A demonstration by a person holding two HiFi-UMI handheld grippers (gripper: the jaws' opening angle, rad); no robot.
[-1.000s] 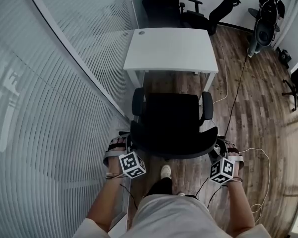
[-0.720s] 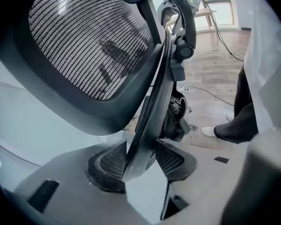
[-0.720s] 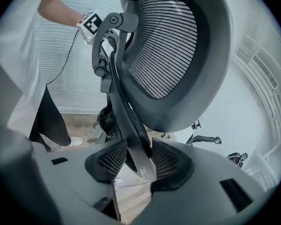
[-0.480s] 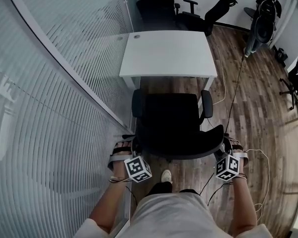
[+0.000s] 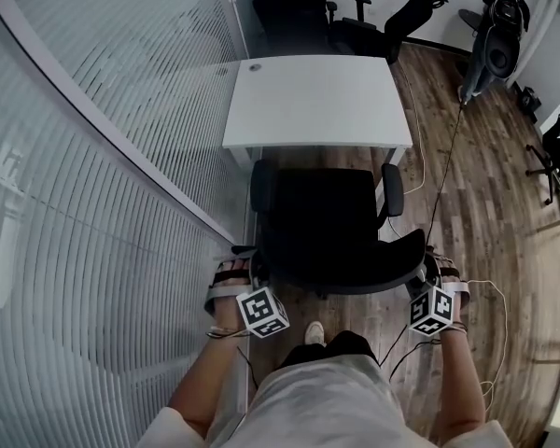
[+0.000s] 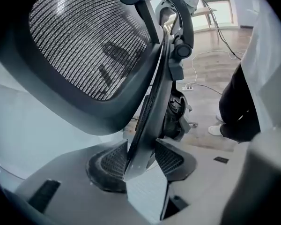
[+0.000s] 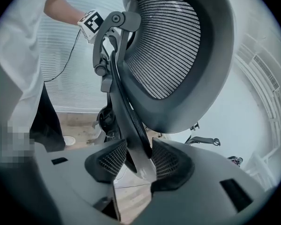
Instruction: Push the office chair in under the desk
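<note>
Far left, a striped frosted-glass partition (image 5: 103, 203) is seen running alongside desk & chair. The left gripper (image 5: 245, 276) is held at the left edge of the office chair (image 5: 327, 227). In the left gripper view its jaws are seen closed narrow on the backrest rim (image 6: 147, 111), w/ both ribbed pads (image 6: 110, 161) touching it and the mesh backrest (image 6: 84, 46) rising above. The chair is stood on the wood floor (image 5: 476, 222) directly in front of the white desk (image 5: 313, 101), facing it. Its seat front is just short of the desk's near edge, so it is not yet tucked under. A white shoe (image 5: 313, 330) is seen behind the chair, btwn the two grippers. The right gripper (image 5: 427, 278) is held at the backrest's right edge. In the right gripper view its jaws are likewise clamped on the rim, a pad pressed to either side. To the right of the chair a dark cable (image 5: 444, 171) is laid across the floor. Other black chairs (image 5: 303, 7) are parked beyond the desk.
</note>
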